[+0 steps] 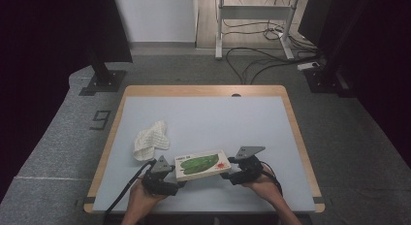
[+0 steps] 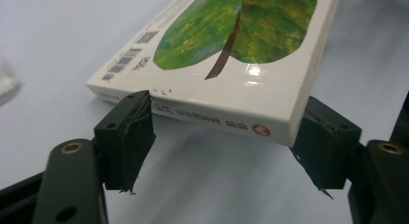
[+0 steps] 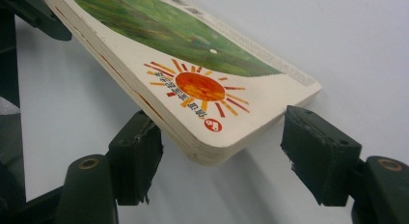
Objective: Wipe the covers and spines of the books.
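Observation:
A white board book [image 1: 202, 165] with a green leaf and an orange sun on its cover lies near the table's front edge, between my two grippers. My left gripper [image 1: 179, 181] is at its left end. In the left gripper view the spine end of the book [image 2: 231, 64] sits between the parted jaws of that gripper [image 2: 222, 137], and the pads [image 2: 128, 137] stand at its corners without clamping it. My right gripper [image 1: 231, 174] is at the right end. There the sun corner [image 3: 202, 89] lies between the open jaws of that gripper [image 3: 224, 147]; the right pad [image 3: 318, 151] stands clear of it.
A crumpled white waffle cloth [image 1: 151, 140] lies left of centre on the pale table [image 1: 218, 118], just behind the left gripper. A person's hands come in from the front edge. The table has a wooden rim; cables and stand legs are on the floor beyond it.

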Demonstrator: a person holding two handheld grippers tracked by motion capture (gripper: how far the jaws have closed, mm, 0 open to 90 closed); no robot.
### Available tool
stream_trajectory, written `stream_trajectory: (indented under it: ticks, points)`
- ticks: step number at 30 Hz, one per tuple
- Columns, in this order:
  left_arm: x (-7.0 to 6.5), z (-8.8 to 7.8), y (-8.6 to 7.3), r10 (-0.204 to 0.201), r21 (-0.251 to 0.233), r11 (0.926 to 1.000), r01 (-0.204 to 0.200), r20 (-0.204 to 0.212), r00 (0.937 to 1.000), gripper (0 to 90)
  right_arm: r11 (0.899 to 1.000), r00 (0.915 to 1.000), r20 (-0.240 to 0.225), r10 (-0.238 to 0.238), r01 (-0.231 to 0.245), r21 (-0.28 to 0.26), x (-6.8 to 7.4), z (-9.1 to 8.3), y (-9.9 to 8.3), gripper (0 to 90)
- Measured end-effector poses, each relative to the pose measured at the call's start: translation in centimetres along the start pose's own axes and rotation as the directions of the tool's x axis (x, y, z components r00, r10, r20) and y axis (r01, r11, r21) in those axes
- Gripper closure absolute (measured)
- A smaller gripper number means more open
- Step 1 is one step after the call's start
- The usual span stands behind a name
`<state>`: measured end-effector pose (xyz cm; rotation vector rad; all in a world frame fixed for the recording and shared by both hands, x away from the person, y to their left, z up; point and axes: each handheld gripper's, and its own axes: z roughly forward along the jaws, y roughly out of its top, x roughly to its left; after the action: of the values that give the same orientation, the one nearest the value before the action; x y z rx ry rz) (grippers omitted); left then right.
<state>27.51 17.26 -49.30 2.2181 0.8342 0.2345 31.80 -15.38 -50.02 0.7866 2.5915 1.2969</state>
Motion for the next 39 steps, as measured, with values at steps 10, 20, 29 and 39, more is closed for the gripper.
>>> stream_trajectory:
  ticks: [10,20,29,39]
  points:
    - [0.5,0.5,-1.1,-0.042,-0.004,0.9991,0.042,0.012,0.999,30.6,1.0,1.0,0.002,-0.005,0.005,-0.01,0.5,0.5,-1.0,28.9]
    - [0.8,1.8,-1.2,-0.022,0.026,0.9994,0.022,-0.002,0.9998,35.2,1.0,0.9998,0.014,0.013,-0.013,-0.003,0.2,1.3,-1.9,30.2]
    - [1.5,2.6,-1.1,-0.008,0.026,0.9996,0.009,-0.036,0.9993,37.7,1.0,0.9996,0.026,0.013,-0.013,0.0,-0.2,2.1,-2.3,30.8]
    - [1.1,2.5,-1.3,0.026,0.04,0.9989,-0.024,-0.047,0.9986,36.4,1.0,0.9996,0.027,-0.006,0.005,0.018,0.0,2.2,-2.4,30.8]
